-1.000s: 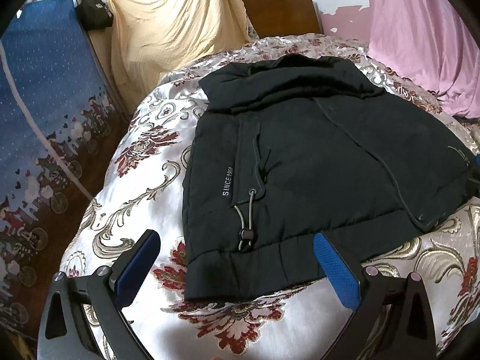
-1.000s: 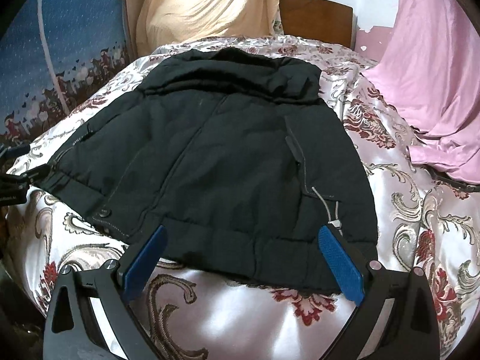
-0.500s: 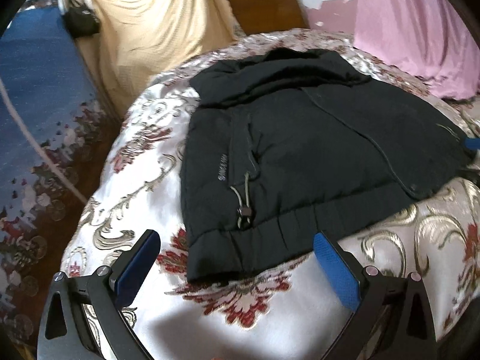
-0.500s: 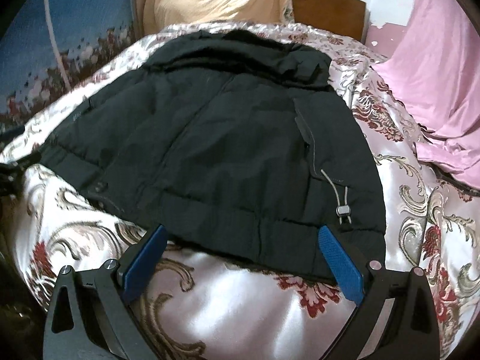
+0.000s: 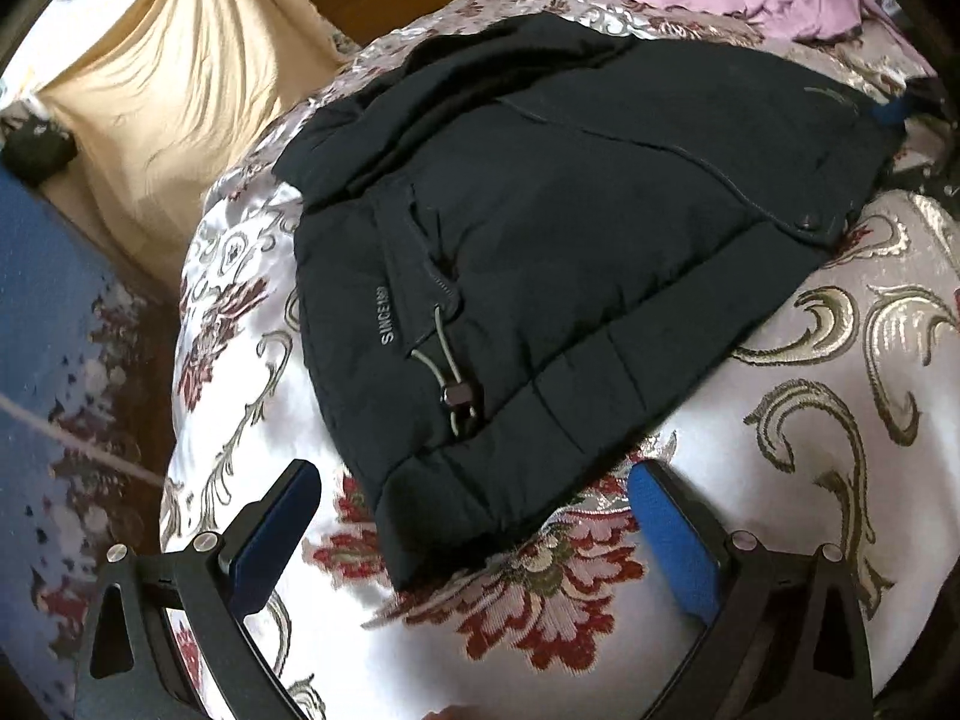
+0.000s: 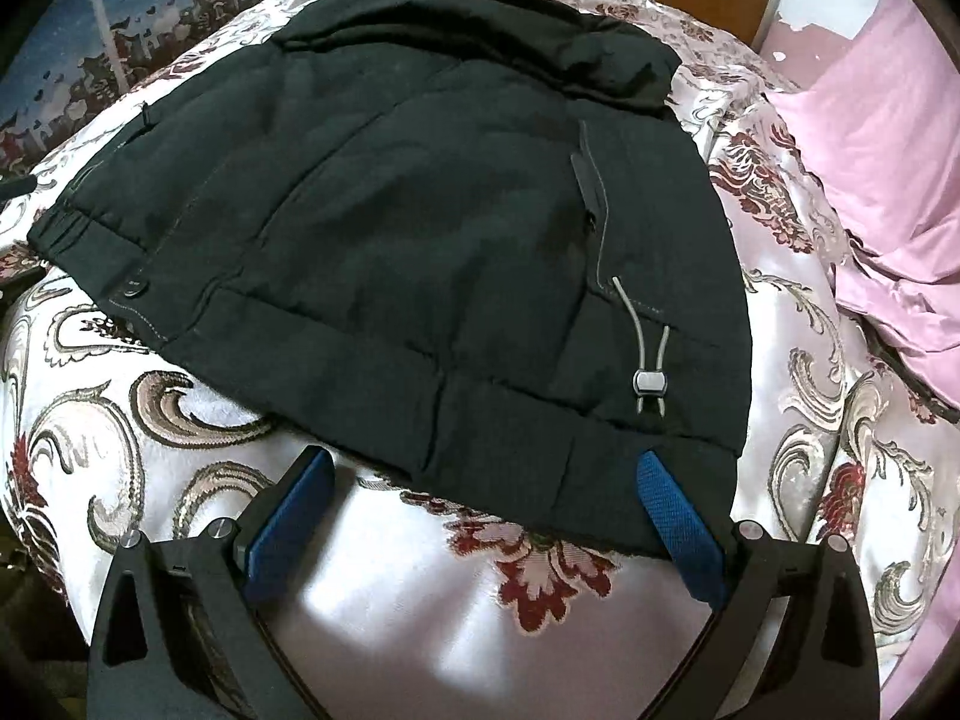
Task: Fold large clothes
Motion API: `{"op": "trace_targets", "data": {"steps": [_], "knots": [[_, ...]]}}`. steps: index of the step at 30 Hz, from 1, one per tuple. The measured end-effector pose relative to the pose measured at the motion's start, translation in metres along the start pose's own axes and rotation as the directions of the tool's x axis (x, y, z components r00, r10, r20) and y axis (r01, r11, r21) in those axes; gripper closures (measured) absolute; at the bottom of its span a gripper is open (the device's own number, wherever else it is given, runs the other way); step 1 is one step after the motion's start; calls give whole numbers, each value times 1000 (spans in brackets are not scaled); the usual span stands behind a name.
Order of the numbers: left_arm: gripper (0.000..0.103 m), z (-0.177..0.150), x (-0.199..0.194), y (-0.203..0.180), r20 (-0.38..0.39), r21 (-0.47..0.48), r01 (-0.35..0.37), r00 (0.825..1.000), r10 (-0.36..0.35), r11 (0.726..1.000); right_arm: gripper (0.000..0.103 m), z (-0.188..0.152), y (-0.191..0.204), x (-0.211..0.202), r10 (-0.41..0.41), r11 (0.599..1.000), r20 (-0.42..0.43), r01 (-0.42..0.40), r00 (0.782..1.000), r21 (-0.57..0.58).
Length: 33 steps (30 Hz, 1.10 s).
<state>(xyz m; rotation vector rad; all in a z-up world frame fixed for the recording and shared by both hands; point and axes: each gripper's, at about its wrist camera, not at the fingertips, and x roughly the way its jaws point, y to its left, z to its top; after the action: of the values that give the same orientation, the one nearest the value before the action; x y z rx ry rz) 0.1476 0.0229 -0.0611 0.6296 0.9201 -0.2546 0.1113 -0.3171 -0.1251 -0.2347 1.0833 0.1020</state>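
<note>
Black jacket [image 5: 570,252] flat on floral bedspread [image 5: 840,420].
I see left gripper [image 5: 474,504] and right gripper [image 6: 486,480] both spread apart (empty), hem at 12 o'clock.

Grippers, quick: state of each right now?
Left gripper: open, holding nothing, at the black jacket hem.
Right gripper: open, holding nothing, at the hem.

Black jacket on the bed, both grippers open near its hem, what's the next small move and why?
Probably ease both forward and close on the hem corners. The black jacket lies flat on the floral bedspread. The left hand-held gripper and right hand-held gripper are open, holding nothing, with the hem just ahead of their fingers, so a lift-and-fold looks ready to begin.
</note>
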Motion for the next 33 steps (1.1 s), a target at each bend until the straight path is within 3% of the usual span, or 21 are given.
{"op": "trace_targets", "data": {"steps": [7,11,17,20,22,25,29,33], "knots": [[0,5,12,4,-26,-61,-35,999,33,998,3,6,-5,6,5,999,-31,-7,1000,-43],[0,8,15,5,-37,-80,-81,996,79,993,2,16,-4,14,2,995,-93,-11,996,-96],[0,9,5,-4,43,-64,-191,980,194,979,2,29,2,23,-3,983,-182,-31,983,-181],[12,10,0,-4,85,-71,-189,977,195,979,2,32,3,24,-1,976,-216,-46,976,-211],[31,12,-3,-5,109,-71,-178,977,185,981,2,34,6,25,-7,971,-233,-49,972,-233],[45,15,-6,-9,140,-59,-179,972,186,982,2,36,7,31,-33,976,-232,-19,972,-215],[58,15,-7,-15,167,-38,-178,969,182,983,2,30,7,24,-56,982,-156,26,986,-186],[68,14,-8,-17,179,-36,-172,968,176,984,2,18,2,9,-144,975,-36,136,989,-174]]}}
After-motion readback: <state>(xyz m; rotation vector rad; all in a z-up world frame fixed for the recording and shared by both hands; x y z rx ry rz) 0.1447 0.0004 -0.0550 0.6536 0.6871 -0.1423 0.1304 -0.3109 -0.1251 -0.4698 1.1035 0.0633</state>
